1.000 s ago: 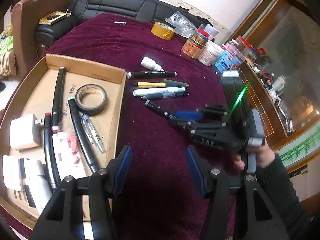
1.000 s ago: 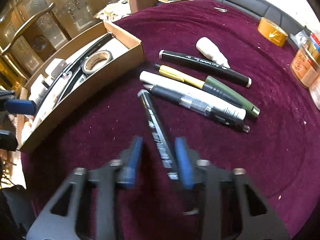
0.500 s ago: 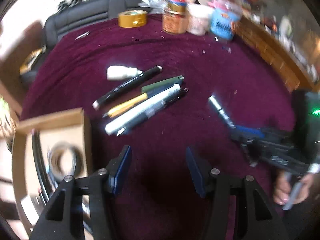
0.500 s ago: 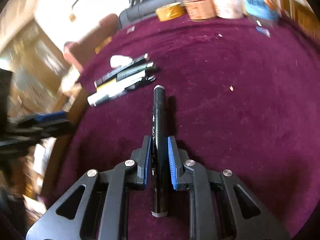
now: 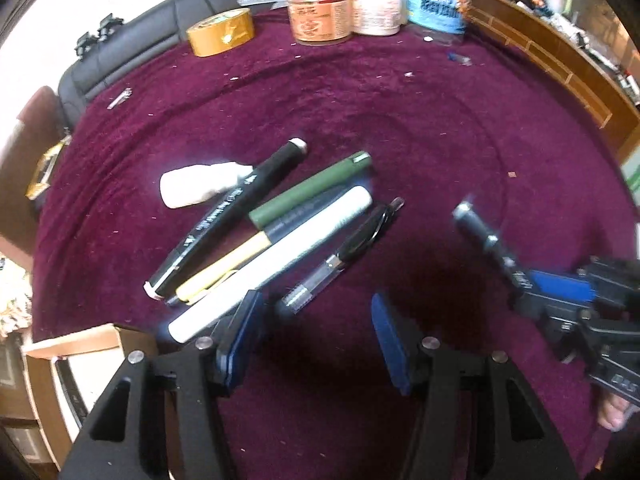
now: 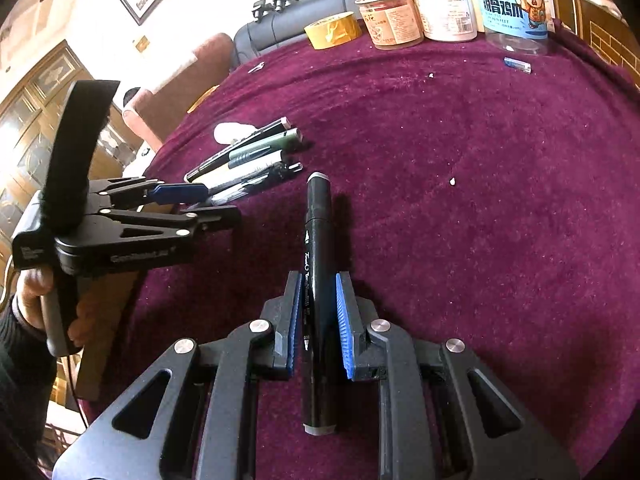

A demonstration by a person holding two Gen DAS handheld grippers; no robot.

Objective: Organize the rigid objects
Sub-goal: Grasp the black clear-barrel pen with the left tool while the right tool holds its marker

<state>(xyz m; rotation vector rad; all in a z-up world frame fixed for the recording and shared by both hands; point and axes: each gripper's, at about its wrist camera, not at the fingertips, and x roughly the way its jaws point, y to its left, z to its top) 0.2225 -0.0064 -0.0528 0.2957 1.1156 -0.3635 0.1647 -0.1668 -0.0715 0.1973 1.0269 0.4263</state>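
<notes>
1. Jaws of the right gripper [image 6: 318, 322] are closed on a black marker [image 6: 318, 264], their blue pads pressing its barrel from both sides; over the last second they have been closing onto it. The marker runs lengthwise between them, its grey-tipped cap pointing toward the far edge of the table [image 6: 500, 220], its other end sticking out behind the pads.
2. Jaws of the left gripper [image 5: 316, 340] stand well apart with nothing between them, hovering over the maroon cloth just beside the near end of a cluster of pens.
3. The cluster lies near the table's left side: a second black marker [image 5: 228, 216], a green pen [image 5: 312, 190], a yellow pen [image 5: 224, 270], a white marker [image 5: 276, 264] and a clear pen [image 5: 344, 252], side by side and mostly touching. A small white bottle [image 5: 196, 184] lies against the black one.
4. A cardboard box [image 5: 76, 340] sits at the left edge.
5. A yellow tape roll [image 5: 220, 32] and several jars [image 5: 320, 12] stand along the far edge.
</notes>
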